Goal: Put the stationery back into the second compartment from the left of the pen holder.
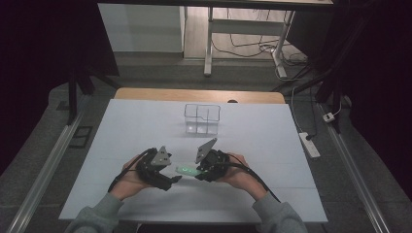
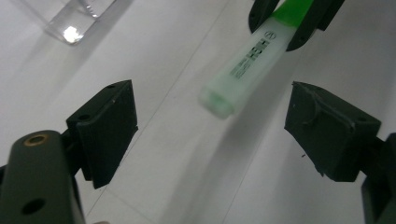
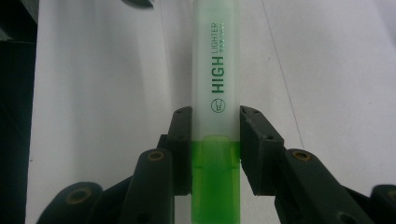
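Note:
A green highlighter [image 3: 215,93] with a pale frosted body and "HIGH LIGHTER" printed on it is clamped between my right gripper's [image 3: 215,149] jaws, sticking out ahead of them. In the high view the highlighter [image 1: 186,170] points left from the right gripper [image 1: 200,171] toward the left gripper [image 1: 176,178]. The left gripper [image 2: 210,126] stands open; in its own view the highlighter's [image 2: 247,70] free end hangs just ahead of the gap between its jaws, touching neither pad. Both grippers hover low over the white table [image 1: 145,131].
A clear plastic organiser box [image 1: 202,118] with compartments stands on the table beyond the grippers, its corner [image 2: 77,23] also in the left gripper view. The table's wooden far edge [image 1: 194,94] shows behind it. A power strip [image 1: 309,144] lies on the floor at the right.

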